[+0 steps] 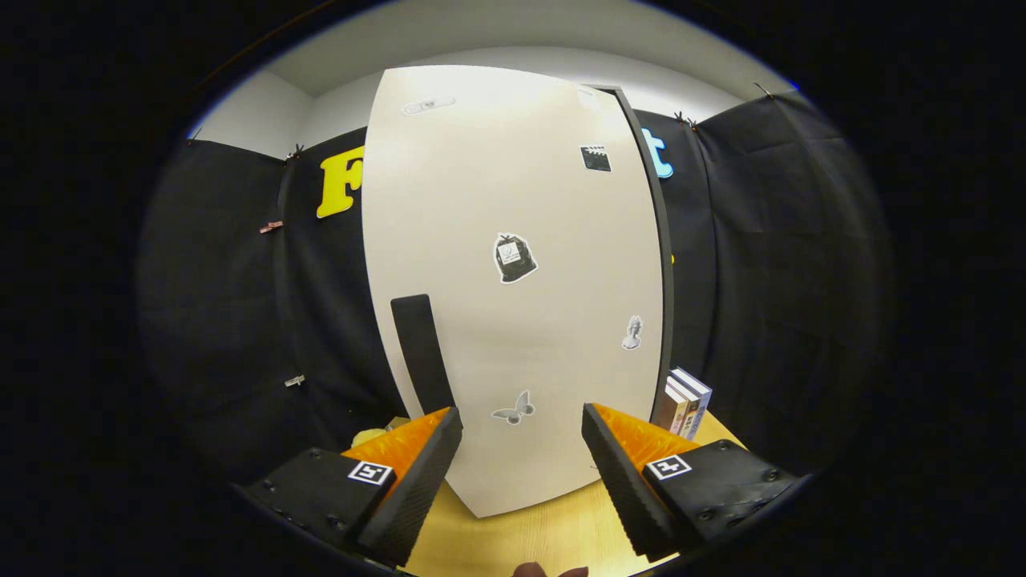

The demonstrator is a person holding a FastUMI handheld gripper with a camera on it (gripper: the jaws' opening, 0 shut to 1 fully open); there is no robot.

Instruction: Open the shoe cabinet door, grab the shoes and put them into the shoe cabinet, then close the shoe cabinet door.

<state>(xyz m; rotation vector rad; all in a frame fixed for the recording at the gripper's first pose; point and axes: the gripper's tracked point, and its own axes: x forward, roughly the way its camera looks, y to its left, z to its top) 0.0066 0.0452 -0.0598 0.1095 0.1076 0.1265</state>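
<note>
Claw (521,457) fingers are seen spread wide apart at the near end of the scene, with nothing gripped between them; the gap between the tips is left empty and faces the cabinet front. Beyond the fingers, the shoe cabinet door (513,280) is seen as the largest thing: a pale, tall panel standing upright on the tabletop (545,533), shut or nearly shut, with a dark edge of the cabinet (659,240) shown along its 3 o'clock side. The tabletop, of light wood, is spread under the fingers and runs up to the foot of the door. A dark oblong handle (421,353) is fixed upright on the door toward 8 o'clock from the door's middle, just beyond the left finger's tip; whether it is touched cannot be told. A few books (685,401) are stood upright on the tabletop at 4 o'clock from the door's middle, just beside the cabinet and beyond the right finger. Something yellowish (377,433) is glimpsed behind the left finger, too hidden to be named. Small stickers are stuck on the door: a dark bag shape (514,258) near the middle, a clapperboard (595,158) at 1 o'clock, a pale bust (632,332) at 4 o'clock, and a butterfly (514,409) at 6 o'clock, just ahead of the gap between the fingers.
</note>
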